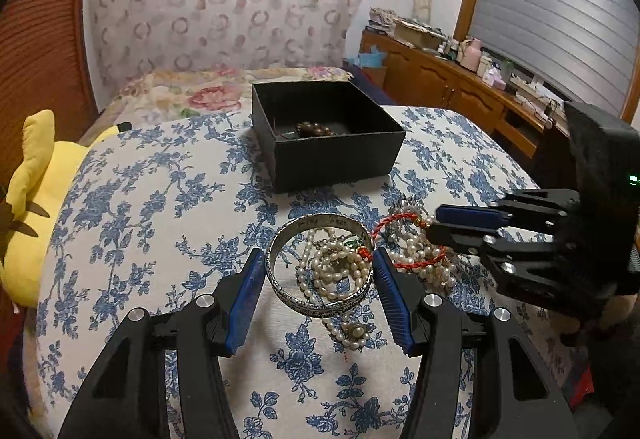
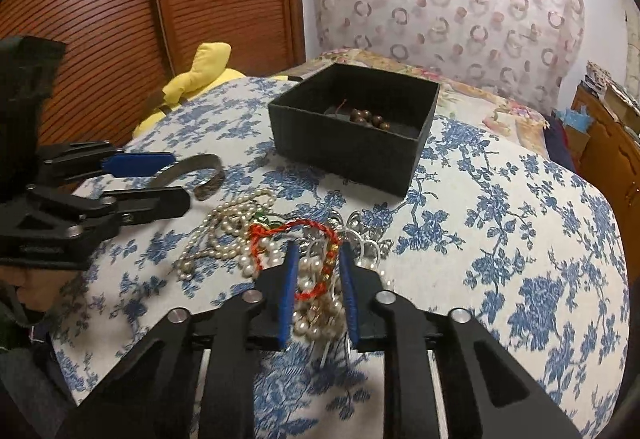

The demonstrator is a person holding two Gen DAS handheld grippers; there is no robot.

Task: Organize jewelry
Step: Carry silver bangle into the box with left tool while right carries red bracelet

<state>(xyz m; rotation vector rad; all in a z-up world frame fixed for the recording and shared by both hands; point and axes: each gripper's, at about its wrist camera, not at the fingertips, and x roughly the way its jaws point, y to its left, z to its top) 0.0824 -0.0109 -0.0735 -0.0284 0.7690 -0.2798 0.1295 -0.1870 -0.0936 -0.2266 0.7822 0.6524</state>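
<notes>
Hard to separate: tangled pile of pearl strands (image 2: pixel 240 235), red twisted cord (image 2: pixel 316 235) and silvery bits, partly hidden behind right gripper (image 2: pixel 320 259); jaws narrowed around cord and pearls, whether pads actually press cannot be told. Left gripper (image 1: pixel 320 271) clamped across a round, engraved silver bangle (image 1: pixel 320 263), pads touching both sides, ring tilted with opening facing up toward camera, pearls seen through it. Ahead of both: square black box (image 1: pixel 340 159), matte, open, holding brown beads (image 1: pixel 314 129), on blue-flowered cloth (image 1: pixel 160 199).
</notes>
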